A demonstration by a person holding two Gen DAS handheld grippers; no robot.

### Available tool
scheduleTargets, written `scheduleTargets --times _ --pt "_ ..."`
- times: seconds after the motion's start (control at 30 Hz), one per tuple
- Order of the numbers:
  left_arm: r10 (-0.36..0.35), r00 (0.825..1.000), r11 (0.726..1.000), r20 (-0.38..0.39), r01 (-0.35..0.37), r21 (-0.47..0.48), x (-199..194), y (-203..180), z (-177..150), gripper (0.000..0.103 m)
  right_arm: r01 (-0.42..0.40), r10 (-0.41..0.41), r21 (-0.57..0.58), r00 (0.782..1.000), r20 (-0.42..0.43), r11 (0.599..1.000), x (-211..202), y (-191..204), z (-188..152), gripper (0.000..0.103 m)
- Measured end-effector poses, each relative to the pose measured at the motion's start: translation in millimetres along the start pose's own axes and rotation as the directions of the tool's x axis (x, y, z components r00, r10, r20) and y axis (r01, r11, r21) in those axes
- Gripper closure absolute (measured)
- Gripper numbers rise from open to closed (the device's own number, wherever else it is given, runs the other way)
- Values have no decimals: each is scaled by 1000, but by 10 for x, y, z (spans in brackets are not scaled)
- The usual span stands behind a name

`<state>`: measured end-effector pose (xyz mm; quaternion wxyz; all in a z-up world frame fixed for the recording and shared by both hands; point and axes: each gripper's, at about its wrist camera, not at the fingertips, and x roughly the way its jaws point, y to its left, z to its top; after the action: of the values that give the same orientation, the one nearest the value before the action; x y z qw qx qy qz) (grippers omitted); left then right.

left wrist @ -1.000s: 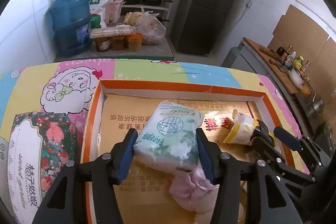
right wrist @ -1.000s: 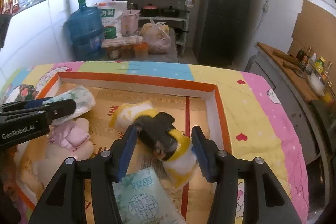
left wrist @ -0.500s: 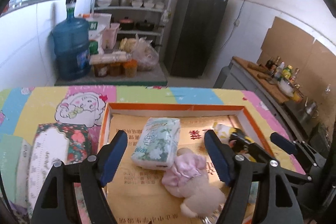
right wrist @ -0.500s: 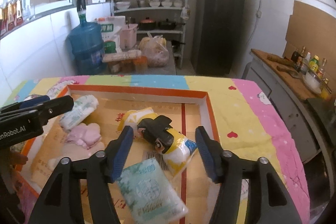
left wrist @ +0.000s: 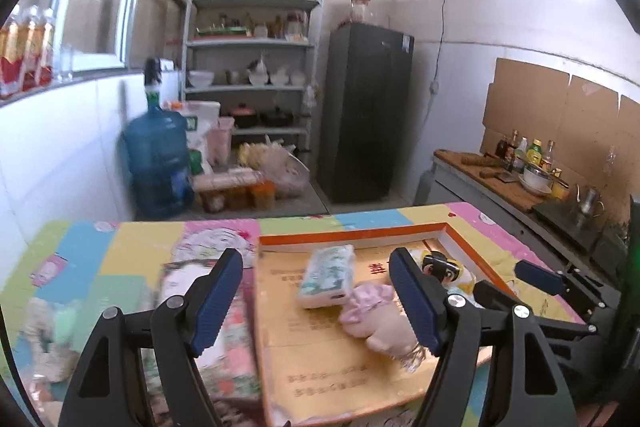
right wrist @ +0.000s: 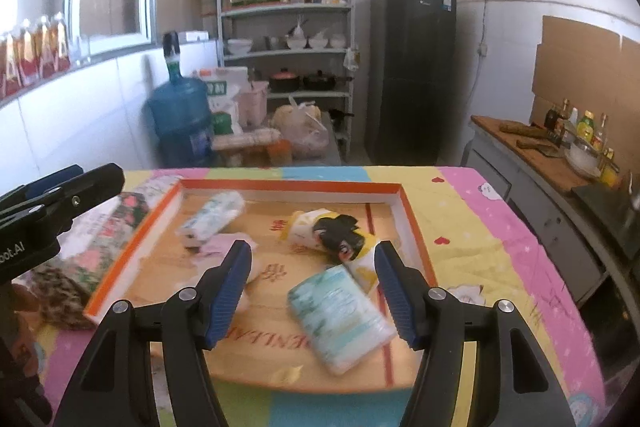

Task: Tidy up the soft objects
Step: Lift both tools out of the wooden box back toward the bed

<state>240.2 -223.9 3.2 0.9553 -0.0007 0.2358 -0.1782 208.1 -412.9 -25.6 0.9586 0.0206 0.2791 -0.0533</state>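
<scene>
both hand-held grippers empty, jaws spread wide: left hand-held gripper (left wrist: 316, 303), right hand-held gripper (right wrist: 314, 293). four soft items lie in the orange-rimmed box lid (right wrist: 288, 185) on the tabletop: tissue pack (right wrist: 212, 213) at 10 o'clock, pink plush (left wrist: 376, 315) touching it, cartoon doll (right wrist: 340, 235) at 2 o'clock, second tissue pack (right wrist: 340, 313) at 5 o'clock. between picks, i'd judge. floral tissue box (right wrist: 100, 235) sits outside, 9 o'clock; likely next, needs a wide grasp.

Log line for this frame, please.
left gripper: open, empty | right gripper: open, empty | box: two tissue packs, doll, plush inside
</scene>
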Motion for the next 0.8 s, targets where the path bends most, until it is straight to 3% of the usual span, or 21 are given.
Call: scheduleTargets --times 0.4,0.8 --pt "53 998 998 28 -54 24 -671 375 -283 28 0 0 3 998 58 1000 -446 415 -166 32" --pt "124 992 992 37 -123 -26 -1169 888 -669 28 -103 106 -28 989 102 994 -904 916 -349 25"
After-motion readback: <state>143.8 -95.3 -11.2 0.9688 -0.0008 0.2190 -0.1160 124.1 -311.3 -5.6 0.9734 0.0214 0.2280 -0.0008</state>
